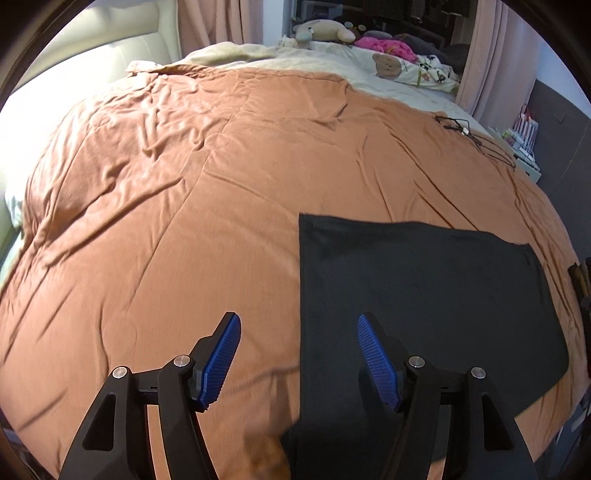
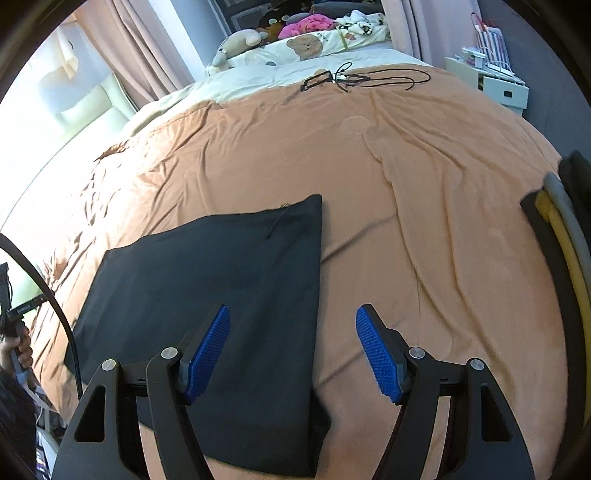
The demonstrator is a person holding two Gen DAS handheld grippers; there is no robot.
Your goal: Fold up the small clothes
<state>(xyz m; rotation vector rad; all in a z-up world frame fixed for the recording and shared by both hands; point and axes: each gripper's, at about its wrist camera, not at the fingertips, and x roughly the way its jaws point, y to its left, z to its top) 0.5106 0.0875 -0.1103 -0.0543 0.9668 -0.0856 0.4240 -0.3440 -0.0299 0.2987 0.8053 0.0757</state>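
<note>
A black folded garment [image 1: 417,295] lies flat on the orange bedspread [image 1: 184,206], near the front edge of the bed. In the left wrist view it sits to the right of centre; my left gripper [image 1: 299,362] hovers above its left edge, open, with nothing between the blue pads. The right wrist view shows the same garment [image 2: 221,295] left of centre, and my right gripper [image 2: 291,354] hangs open over its right edge, holding nothing. Neither gripper touches the cloth.
Black cables [image 2: 354,78] and a small frame lie at the far side of the bedspread [image 2: 406,184]. Pillows and plush toys [image 1: 325,31] crowd the head end. A stack of dark, yellow and grey items [image 2: 561,229] sits at the right edge. A hand [image 2: 18,349] shows lower left.
</note>
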